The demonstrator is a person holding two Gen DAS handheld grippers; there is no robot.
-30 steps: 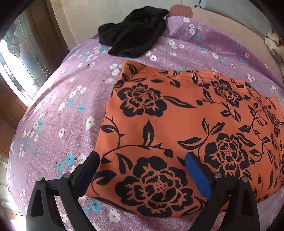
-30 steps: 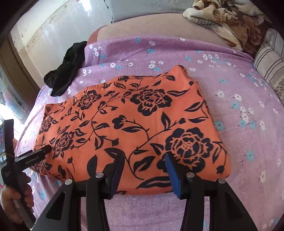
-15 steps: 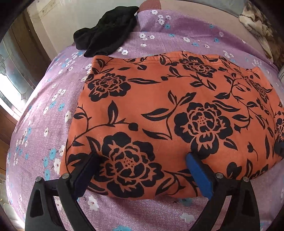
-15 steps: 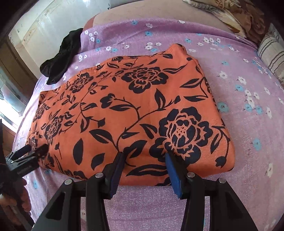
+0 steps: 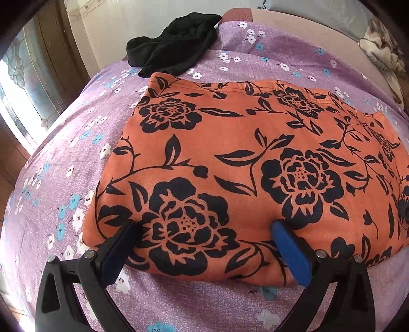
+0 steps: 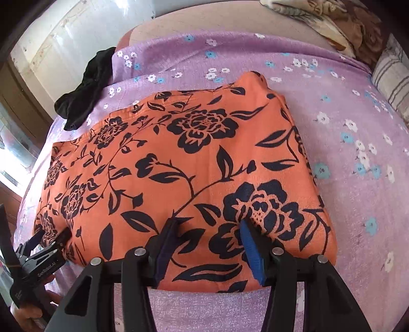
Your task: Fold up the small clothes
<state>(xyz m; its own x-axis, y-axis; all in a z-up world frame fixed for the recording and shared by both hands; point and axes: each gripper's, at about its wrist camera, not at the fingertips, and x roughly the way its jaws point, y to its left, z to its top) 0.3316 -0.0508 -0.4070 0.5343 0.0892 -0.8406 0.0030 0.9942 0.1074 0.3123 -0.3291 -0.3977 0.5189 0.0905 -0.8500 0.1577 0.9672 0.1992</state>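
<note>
An orange garment with black flowers (image 5: 242,163) lies flat and folded on the purple floral bedsheet (image 5: 64,184). It also shows in the right wrist view (image 6: 179,173). My left gripper (image 5: 204,227) is open, its fingers resting over the garment's near-left edge. My right gripper (image 6: 209,224) is open, its fingers over the garment's near-right edge. The left gripper also shows in the right wrist view (image 6: 51,235) at the garment's left corner.
A black garment (image 5: 176,48) lies crumpled at the far left of the bed, beyond the orange one; it shows in the right wrist view too (image 6: 87,89). A brown patterned blanket (image 6: 332,23) and a striped pillow (image 6: 391,76) lie at the far right. A window (image 5: 23,76) is on the left.
Both grippers have moved closer to the garment's near edge and lower over it. The garment has not moved.
</note>
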